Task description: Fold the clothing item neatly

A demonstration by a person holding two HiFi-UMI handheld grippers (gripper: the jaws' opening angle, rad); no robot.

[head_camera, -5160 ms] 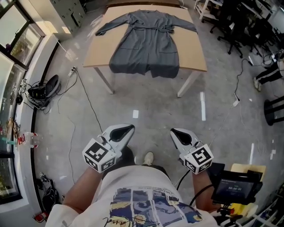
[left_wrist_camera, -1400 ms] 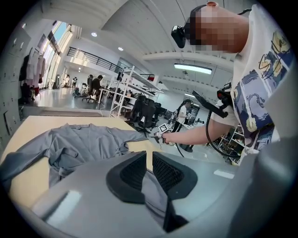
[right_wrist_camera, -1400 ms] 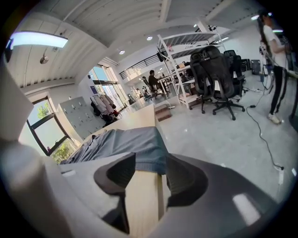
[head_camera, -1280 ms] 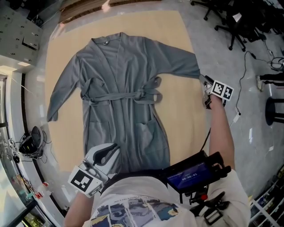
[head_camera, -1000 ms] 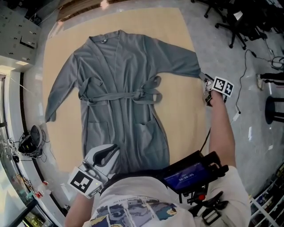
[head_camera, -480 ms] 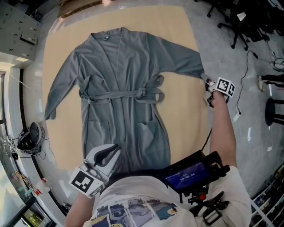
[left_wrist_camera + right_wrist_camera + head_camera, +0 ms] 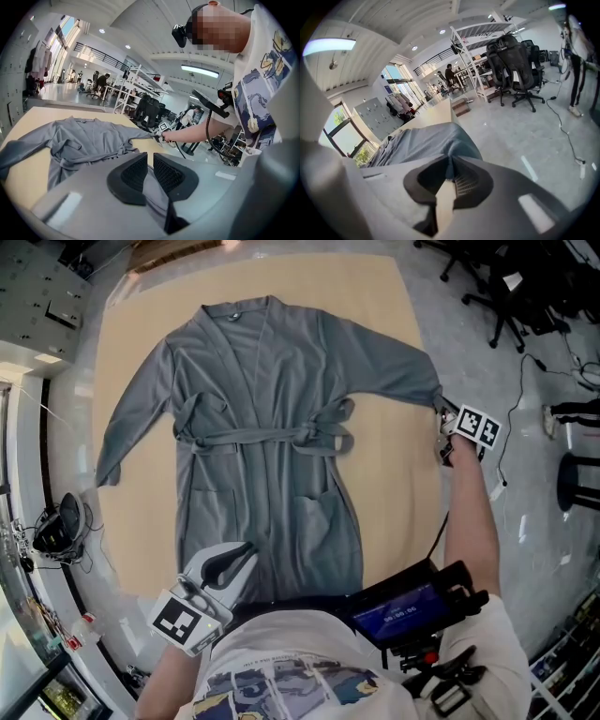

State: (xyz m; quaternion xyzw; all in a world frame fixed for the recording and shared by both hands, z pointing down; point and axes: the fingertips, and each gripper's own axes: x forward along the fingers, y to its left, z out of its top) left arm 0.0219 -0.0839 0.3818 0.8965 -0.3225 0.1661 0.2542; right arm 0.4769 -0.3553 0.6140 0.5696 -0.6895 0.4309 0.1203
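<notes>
A grey robe (image 7: pixel 272 427) lies spread flat, front up and belt tied, on a wooden table (image 7: pixel 394 484). My right gripper (image 7: pixel 440 415) is at the table's right edge, on the end of the robe's right sleeve. Its jaws have just been closing, and in the right gripper view (image 7: pixel 451 161) they pinch the sleeve cuff (image 7: pixel 440 138). My left gripper (image 7: pixel 242 557) hovers over the robe's lower left part by the near edge. Its jaws (image 7: pixel 150 157) stand almost together with a thin slit between them, and nothing is gripped.
Office chairs (image 7: pixel 525 287) and a floor cable (image 7: pixel 511 418) lie beyond the table's right side. A bag with cables (image 7: pixel 58 526) sits on the floor at the left. A screen device (image 7: pixel 403 606) hangs at the person's waist.
Since the earliest frame I have come up to the table. Over the last second the right gripper has stayed at the sleeve cuff and the left gripper has kept still.
</notes>
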